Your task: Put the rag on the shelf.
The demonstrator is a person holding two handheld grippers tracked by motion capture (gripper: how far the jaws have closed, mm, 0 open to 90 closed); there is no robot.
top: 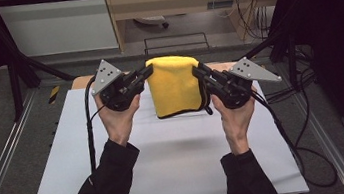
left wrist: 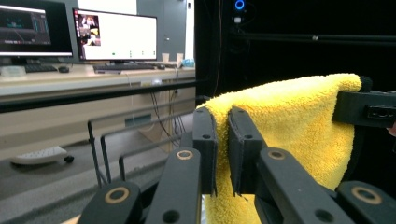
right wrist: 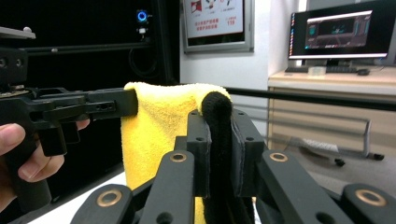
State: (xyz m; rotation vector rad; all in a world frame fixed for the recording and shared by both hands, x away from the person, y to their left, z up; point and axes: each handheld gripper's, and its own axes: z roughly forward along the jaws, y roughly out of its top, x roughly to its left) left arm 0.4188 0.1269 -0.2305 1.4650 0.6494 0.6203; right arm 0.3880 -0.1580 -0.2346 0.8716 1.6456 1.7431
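Yellow towel (top: 176, 84): hung between left hand-held gripper (top: 148, 72) and right hand-held gripper (top: 197, 70), each clamped on top corner; top edge ran left-right, clear of tabletop (top: 168, 163).

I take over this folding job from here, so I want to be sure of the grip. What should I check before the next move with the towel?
1. Left gripper clamped on the folded yellow terry towel: ok.
2. Right gripper clamped on its black-trimmed edge: ok.
3. Both top corners level: ok.
4. Towel hanging off the white table top: ok.
5. Layers aligned at the lower edge: cannot tell.
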